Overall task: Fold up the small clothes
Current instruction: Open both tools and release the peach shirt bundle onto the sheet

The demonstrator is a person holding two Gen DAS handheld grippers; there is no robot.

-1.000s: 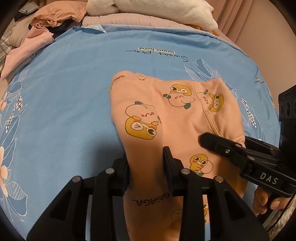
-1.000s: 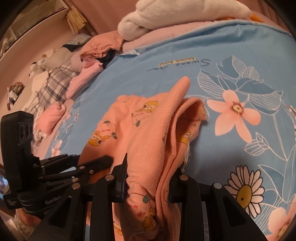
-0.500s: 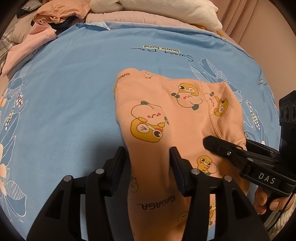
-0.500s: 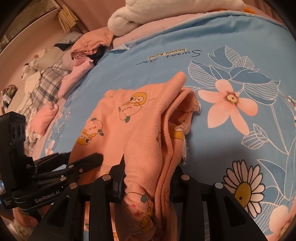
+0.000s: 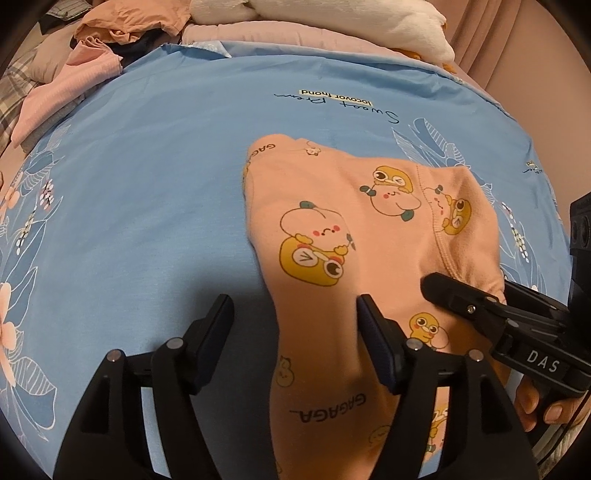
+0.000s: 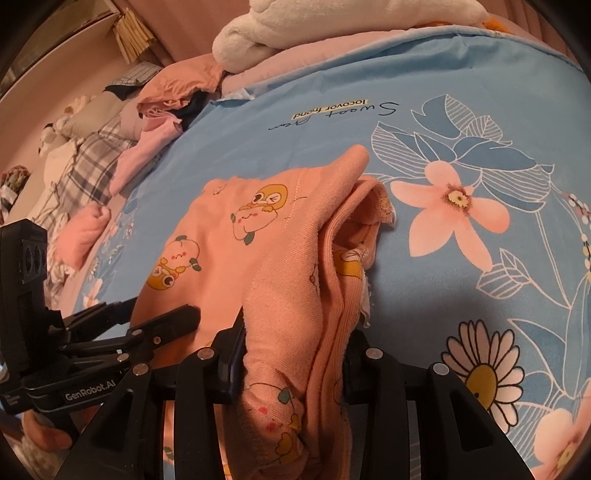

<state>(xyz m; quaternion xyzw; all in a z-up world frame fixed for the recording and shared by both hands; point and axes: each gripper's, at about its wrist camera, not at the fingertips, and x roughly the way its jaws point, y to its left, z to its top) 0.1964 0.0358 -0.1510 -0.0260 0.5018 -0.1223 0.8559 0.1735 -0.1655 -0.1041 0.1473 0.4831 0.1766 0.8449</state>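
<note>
Peach-coloured cloth lies on the bed: one small piece of clothing with cartoon pictures on it. In the left wrist view I count four clear cartoon pictures on its top side, and the word "GAGAGA" shows two times. It rests on one blue sheet with flowers and leaves printed on it. In the right wrist view I count two big pink flowers and one white daisy close by.

Two grippers are here, one in each of the person's hands. The left gripper sits at the near edge of the clothing. Its jaws are opening and already stand wide. The cloth lies between them, but the pads do not press it; one finger is over the blue sheet and the other is over the cloth.

The right gripper has a thick bunch of the same clothing between its jaws. Its jaws stand fairly narrow and are easing open slowly, and the pads press the cloth on both sides. The bunched edge stands up in a ridge in front of it.

One pile of other clothes sits at the far side of the bed, well apart. One white fluffy blanket lies beside that pile.
</note>
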